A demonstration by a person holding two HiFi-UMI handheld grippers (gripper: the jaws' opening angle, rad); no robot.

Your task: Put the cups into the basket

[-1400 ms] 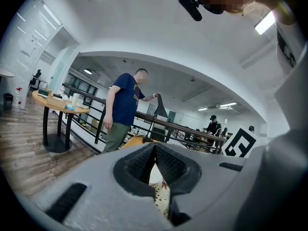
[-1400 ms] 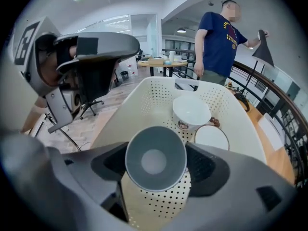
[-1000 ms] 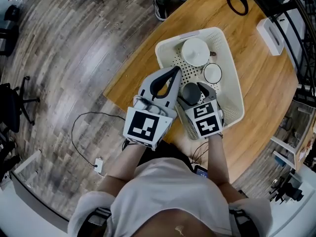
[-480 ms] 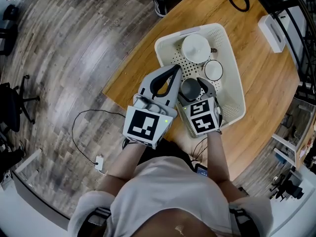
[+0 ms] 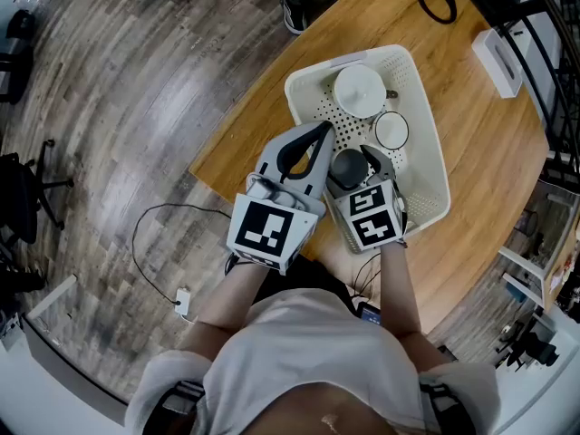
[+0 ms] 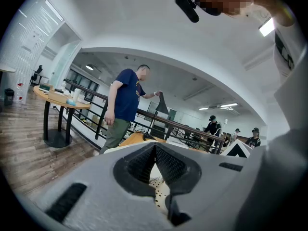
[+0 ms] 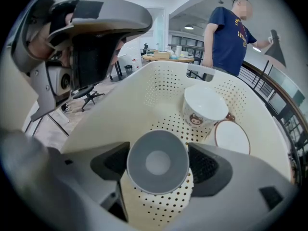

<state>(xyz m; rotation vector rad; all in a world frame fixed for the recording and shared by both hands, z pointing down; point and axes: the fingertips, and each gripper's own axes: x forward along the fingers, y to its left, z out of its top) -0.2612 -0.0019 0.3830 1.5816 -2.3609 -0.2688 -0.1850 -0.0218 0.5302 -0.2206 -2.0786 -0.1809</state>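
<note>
Basket (image 5: 436, 178) floor: white bowl (image 5: 359, 91) and small cup (image 5: 391, 131) crowd upper part. Grey cup (image 5: 348, 167) fills gap between right gripper (image 5: 353, 167) jaws, lower left. Left gripper (image 5: 323, 129) overhangs left rim. Free: strip along right wall; bare table (image 5: 494, 175) at frame right.

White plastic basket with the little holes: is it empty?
No, a white ceramic cup with a bear face and a second white cup with a brown rim sit inside the white perforated plastic basket.

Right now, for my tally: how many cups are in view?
3. A bear-print white cup and a plain white cup sit in the basket; a grey cup hangs over it, held by the right gripper. None looks hidden.
</note>
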